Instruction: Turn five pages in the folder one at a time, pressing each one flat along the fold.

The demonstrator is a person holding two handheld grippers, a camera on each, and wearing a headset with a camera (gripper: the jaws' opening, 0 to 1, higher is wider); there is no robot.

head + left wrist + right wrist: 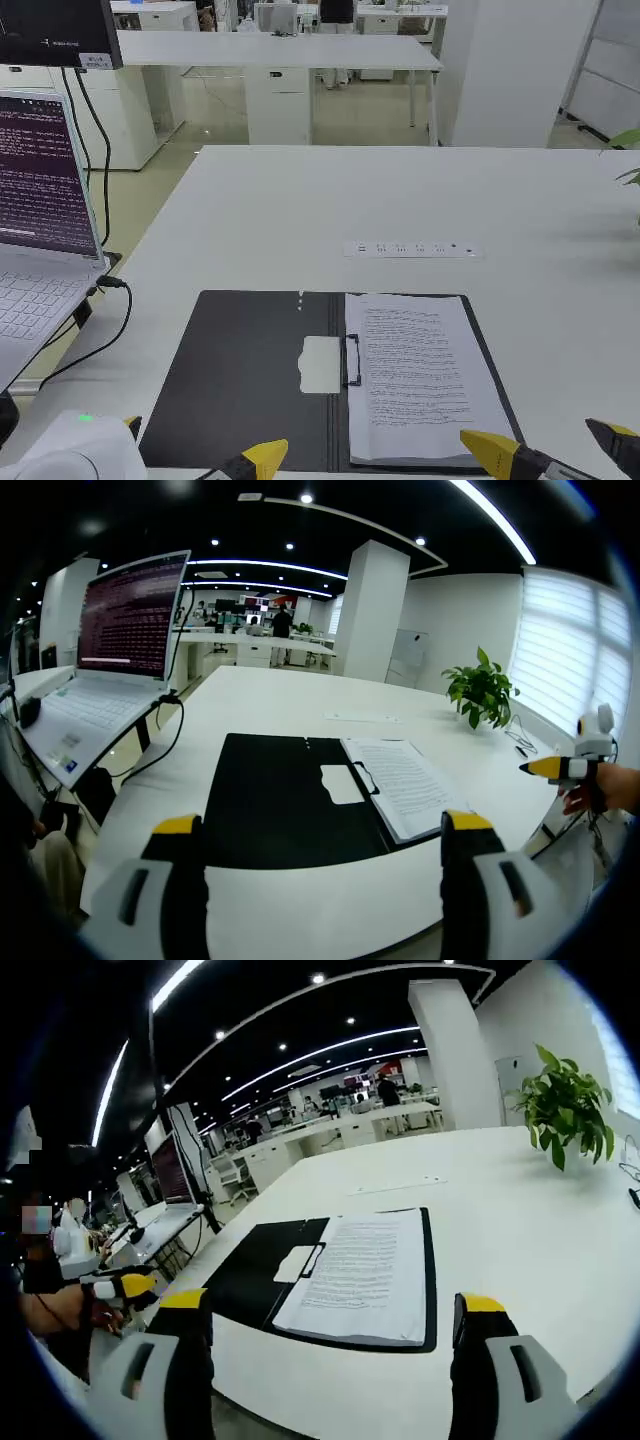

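A black folder (240, 385) lies open on the white table (400, 190), with a stack of printed pages (420, 375) held on its right half by a clip (351, 360). The topmost page lies flat. My left gripper (200, 445) is open at the table's near edge, just short of the folder's left cover (280, 800). My right gripper (545, 440) is open too, near the pages' front right corner and apart from them. The left gripper (322, 825) and the right gripper (333, 1302) each hold nothing. The pages (365, 1270) lie ahead of the right jaws.
An open laptop (40, 230) with cables stands on the left. A power strip (412, 249) is set into the table behind the folder. A potted plant (482, 688) stands at the far right. More desks and a pillar (375, 610) lie beyond.
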